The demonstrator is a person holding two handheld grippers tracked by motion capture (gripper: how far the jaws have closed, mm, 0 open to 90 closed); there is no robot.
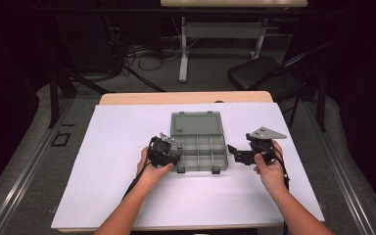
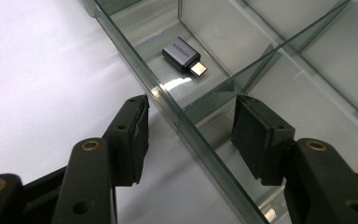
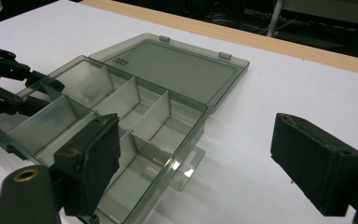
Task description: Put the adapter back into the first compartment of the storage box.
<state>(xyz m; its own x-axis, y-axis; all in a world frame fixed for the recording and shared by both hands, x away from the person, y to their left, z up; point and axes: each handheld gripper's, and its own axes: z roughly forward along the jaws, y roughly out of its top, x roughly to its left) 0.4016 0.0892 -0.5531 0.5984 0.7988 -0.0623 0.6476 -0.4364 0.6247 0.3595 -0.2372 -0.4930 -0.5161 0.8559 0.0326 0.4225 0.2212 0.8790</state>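
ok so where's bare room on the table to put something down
Free: the white sheet left of the box, the wide strip near the front edge, and the patch right of the right gripper. Crowded: both box ends, where the left gripper straddles the wall near an adapter.

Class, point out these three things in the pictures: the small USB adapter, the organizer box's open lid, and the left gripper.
USB adapter (image 2: 181,54), left gripper view, on its dark body.
Open lid (image 3: 177,70), right gripper view, on its flat panel.
Left gripper (image 2: 189,122), left gripper view, midway between its fingertips, astride the box wall.
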